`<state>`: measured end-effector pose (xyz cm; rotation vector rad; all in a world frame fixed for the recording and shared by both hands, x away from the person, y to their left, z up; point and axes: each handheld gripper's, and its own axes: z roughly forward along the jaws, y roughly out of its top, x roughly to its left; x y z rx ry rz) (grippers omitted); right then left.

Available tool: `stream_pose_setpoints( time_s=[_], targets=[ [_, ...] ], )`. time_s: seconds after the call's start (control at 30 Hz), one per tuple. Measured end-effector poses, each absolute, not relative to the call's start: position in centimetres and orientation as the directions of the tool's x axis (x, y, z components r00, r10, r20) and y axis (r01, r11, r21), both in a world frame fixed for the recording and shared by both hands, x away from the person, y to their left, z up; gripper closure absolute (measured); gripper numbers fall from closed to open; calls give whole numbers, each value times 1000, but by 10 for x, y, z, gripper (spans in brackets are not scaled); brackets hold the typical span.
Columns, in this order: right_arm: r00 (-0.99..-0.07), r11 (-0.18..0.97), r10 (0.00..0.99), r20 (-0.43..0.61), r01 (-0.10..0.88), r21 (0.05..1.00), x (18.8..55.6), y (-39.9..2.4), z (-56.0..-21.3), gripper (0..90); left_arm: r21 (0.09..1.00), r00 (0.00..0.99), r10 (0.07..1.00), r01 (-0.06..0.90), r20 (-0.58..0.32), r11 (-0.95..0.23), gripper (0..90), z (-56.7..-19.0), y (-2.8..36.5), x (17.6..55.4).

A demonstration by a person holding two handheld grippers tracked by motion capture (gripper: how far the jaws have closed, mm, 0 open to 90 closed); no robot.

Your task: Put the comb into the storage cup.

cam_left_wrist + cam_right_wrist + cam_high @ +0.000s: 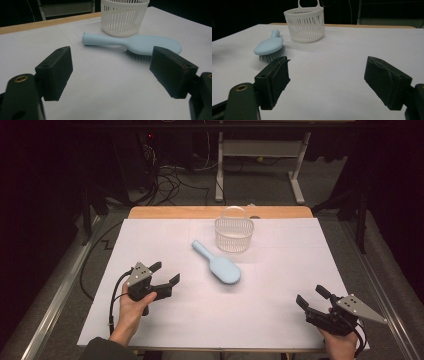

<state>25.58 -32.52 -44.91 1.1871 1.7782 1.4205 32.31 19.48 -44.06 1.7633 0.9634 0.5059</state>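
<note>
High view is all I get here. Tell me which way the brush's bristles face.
Observer: Down. The left gripper view shows the bristles under the blue brush, against the white sheet.
Operator: Now tell me whether the basket's side is solid.
Observer: No. The basket has narrow upright slots all round its wall.
Operator: Check the right gripper's jaws for anything between them.
Observer: Nothing. The right gripper stands open, with bare sheet between the pads.
</note>
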Motion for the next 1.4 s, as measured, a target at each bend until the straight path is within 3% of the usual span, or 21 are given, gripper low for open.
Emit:
stream_pose_setpoints(
  time_s=[1.4],
  targets=[
    [-450,42,888,97,288,957,254,-327,-450,209,904,626,776,371,-75,-212,218,-426,158,363]
  ],
)
